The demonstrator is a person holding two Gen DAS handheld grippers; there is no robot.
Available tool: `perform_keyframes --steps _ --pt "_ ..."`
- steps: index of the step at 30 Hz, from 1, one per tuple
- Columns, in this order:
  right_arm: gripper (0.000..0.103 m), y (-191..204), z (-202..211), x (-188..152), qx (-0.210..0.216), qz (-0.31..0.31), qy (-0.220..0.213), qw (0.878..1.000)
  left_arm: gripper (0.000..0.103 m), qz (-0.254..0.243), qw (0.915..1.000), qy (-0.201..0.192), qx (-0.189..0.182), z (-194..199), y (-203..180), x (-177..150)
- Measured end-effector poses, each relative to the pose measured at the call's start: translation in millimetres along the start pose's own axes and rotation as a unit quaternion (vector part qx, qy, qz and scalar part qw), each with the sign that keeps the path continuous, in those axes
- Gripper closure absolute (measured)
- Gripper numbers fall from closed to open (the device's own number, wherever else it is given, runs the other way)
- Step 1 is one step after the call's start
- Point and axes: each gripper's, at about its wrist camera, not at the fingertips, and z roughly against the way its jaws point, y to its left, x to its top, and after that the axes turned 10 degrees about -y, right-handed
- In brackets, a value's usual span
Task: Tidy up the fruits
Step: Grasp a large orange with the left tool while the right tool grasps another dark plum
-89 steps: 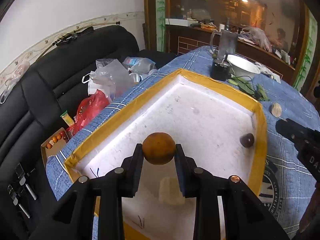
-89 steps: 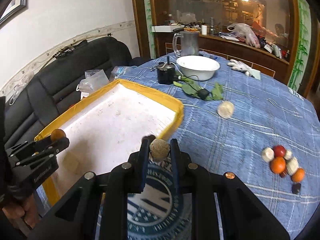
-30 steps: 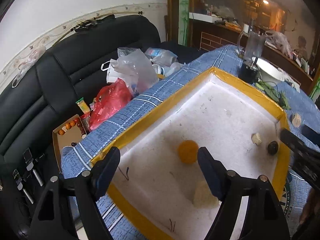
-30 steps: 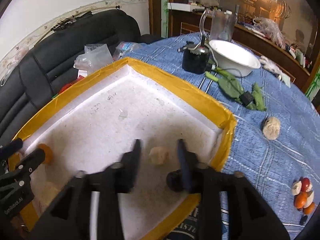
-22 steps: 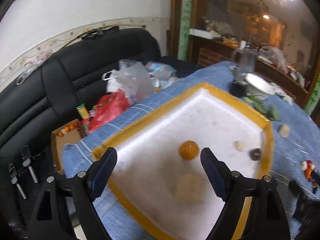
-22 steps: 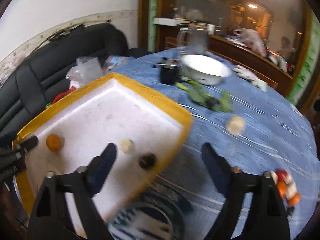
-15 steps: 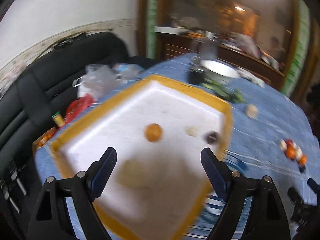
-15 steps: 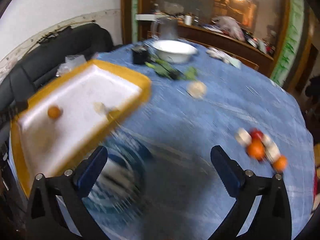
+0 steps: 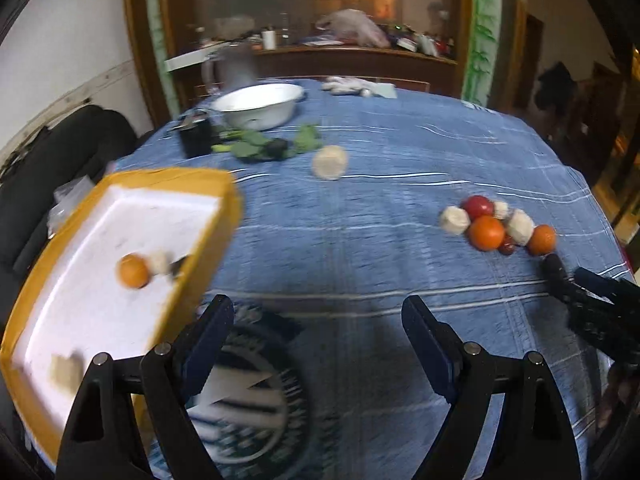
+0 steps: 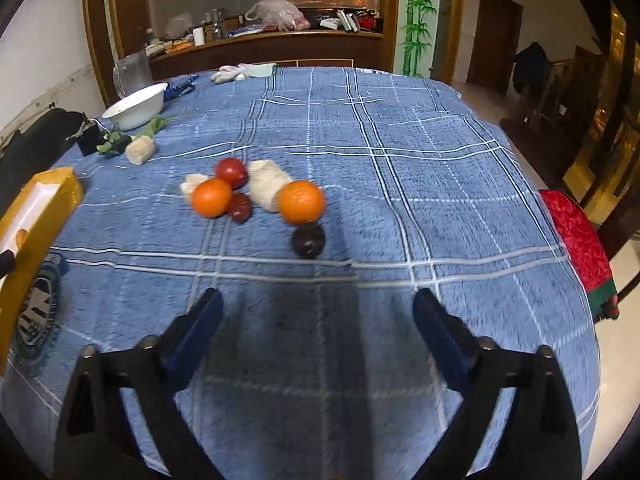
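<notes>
— Fruits [image 10: 256,196]: heaped mid-table on blue checked cloth [image 10: 400,184], round oranges, a red one, pale lumpy pieces, one dark plum-like ball [image 10: 307,240] at the near edge. Three more already inside the yellow-rimmed foam tray [image 9: 224,200].

— Grippers?

— Left gripper [image 9: 316,344]: spread wide, holding nothing. Right gripper [image 10: 318,332]: just narrowed a little, nothing between, gaping over bare cloth short of the pile.

— Risks?

— Probably rolling. Smooth round skins touching each other; nudging one could scatter the rest across soft, napped fabric. Could also mean both grippers crowding the same heap.
</notes>
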Motion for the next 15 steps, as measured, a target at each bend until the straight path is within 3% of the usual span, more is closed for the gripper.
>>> perform_keyframes --steps 1,3,8,11,12,15 --pt "0.03 -1 -6 3 0.002 0.002 0.006 1.0 0.017 -0.002 1.0 0.002 -0.008 -5 -6 3" --pt "0.042 0 -21 7 0.008 0.009 0.019 1.0 0.017 -0.006 0.9997 0.004 -0.024 -15 -19 7" --pt "0.054 8 -46 17 0.02 0.034 0.029 0.999 0.017 -0.025 0.9979 0.014 -0.059 -39 -58 13" --pt "0.071 8 -53 18 0.034 0.034 0.031 0.998 0.017 -0.03 0.9956 0.015 -0.088 -48 -83 15" --pt "0.081 7 -52 18 0.037 0.036 0.029 0.998 0.017 -0.034 0.9949 0.016 -0.093 -51 -88 16" --pt "0.081 -1 -50 17 0.054 0.018 0.025 0.998 0.018 -0.036 0.9929 0.023 -0.111 -66 -108 21"
